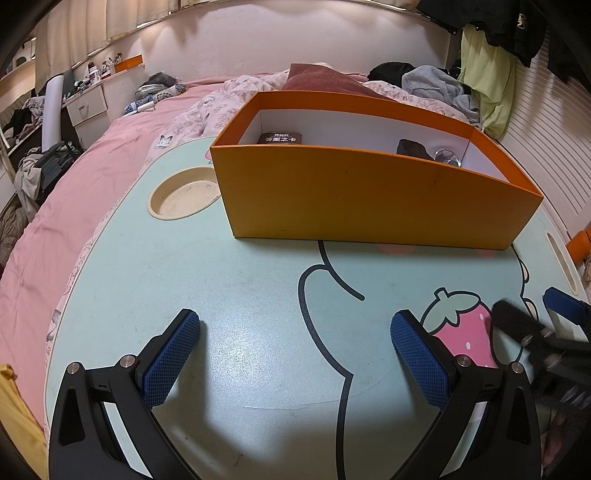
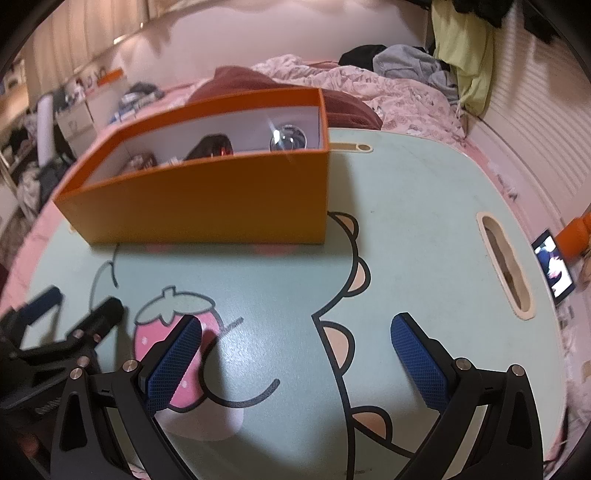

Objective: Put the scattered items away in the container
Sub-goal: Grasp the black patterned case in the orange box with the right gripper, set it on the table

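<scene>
The orange box (image 1: 369,199) sits beyond both grippers' fingers (image 1: 171,360), which are spread wide and empty.

A pink-sheeted bed (image 1: 85,177) fills the room. A white slatted wall panel (image 1: 554,155) stands to the right, pale curtains (image 1: 92,26) hang behind, and a white drawer unit (image 1: 88,105) stands to the left.

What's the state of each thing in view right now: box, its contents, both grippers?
orange box: upright on the table, no lid on it
dark card box: lying inside, left end
dark object: inside, towards right end
shiny round object: inside, right end
left gripper: open, nothing between fingers
right gripper: open, nothing between fingers
</scene>
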The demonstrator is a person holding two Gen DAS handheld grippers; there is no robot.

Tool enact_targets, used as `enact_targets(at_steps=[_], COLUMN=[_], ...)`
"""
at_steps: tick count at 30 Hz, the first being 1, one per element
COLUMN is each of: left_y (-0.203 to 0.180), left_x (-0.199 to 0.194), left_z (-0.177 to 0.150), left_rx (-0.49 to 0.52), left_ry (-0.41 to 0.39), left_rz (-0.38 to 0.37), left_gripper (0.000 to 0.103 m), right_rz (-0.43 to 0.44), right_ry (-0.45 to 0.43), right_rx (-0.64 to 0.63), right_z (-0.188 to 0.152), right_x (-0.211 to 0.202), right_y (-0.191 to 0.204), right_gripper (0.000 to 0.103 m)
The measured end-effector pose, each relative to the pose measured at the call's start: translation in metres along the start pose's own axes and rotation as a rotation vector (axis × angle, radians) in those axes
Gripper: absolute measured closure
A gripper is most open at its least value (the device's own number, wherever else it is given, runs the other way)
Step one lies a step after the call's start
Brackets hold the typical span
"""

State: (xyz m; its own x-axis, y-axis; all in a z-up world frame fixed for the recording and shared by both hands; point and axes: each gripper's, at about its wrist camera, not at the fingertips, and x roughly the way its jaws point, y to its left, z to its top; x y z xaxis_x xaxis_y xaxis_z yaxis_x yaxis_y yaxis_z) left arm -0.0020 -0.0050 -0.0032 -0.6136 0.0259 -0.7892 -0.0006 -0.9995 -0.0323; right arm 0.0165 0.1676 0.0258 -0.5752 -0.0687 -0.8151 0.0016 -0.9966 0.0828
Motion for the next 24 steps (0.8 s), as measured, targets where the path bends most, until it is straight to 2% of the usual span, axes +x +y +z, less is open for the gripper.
enact_targets(at_steps=[2, 3, 6, 8, 10, 11, 12, 15, 17, 21, 23, 24], left_y=[0.0, 0.001, 0.0, 0.0, 0.0, 0.0, 0.0, -0.001, -0.002, -0.002, -0.003, -0.003], left_x=[0.002, 0.003, 0.005, 0.004, 0.005, 0.005, 0.005, 0.006, 0.006, 0.005, 0.005, 0.005], left_z=[0.0, 0.001, -0.001, -0.002, -0.002, -0.001, -0.001, 0.0, 0.0, 0.002, 0.002, 0.002], left_rx=[0.001, 0.002, 0.003, 0.002, 0.001, 0.0, 0.0, -0.001, -0.002, -0.003, -0.004, -0.005], left_ry=[-0.002, -0.003, -0.006, -0.007, -0.008, -0.008, -0.008, -0.008, -0.008, -0.009, -0.01, -0.01], left_rz=[-0.001, -0.001, -0.001, -0.002, -0.002, -0.002, -0.003, -0.003, -0.004, -0.007, -0.008, -0.009], left_gripper=[0.0, 0.0, 0.0, 0.0, 0.0, 0.0, 0.0, 0.0, 0.0, 0.0, 0.0, 0.0], right_rz=[0.053, 0.053, 0.083, 0.13, 0.163, 0.178, 0.189, 0.178, 0.173, 0.094, 0.095, 0.105], right_ry=[-0.024, -0.054, -0.183, -0.228, -0.239, -0.219, -0.177, 0.001, 0.108, 0.172, 0.227, 0.25], right_rx=[0.06, 0.066, 0.116, 0.093, 0.008, -0.02, -0.033, -0.044, -0.036, -0.044, -0.026, -0.028], right_z=[0.004, 0.007, 0.024, 0.039, 0.068, 0.083, 0.097, 0.123, 0.131, 0.133, 0.133, 0.132], right_x=[-0.007, -0.012, -0.048, -0.066, -0.074, -0.069, -0.058, -0.009, 0.027, 0.056, 0.071, 0.078], right_y=[-0.014, -0.018, -0.026, -0.017, 0.004, 0.013, 0.02, 0.035, 0.044, 0.058, 0.058, 0.059], right_gripper=[0.01, 0.019, 0.022, 0.023, 0.032, 0.036, 0.044, 0.062, 0.062, 0.062, 0.062, 0.067])
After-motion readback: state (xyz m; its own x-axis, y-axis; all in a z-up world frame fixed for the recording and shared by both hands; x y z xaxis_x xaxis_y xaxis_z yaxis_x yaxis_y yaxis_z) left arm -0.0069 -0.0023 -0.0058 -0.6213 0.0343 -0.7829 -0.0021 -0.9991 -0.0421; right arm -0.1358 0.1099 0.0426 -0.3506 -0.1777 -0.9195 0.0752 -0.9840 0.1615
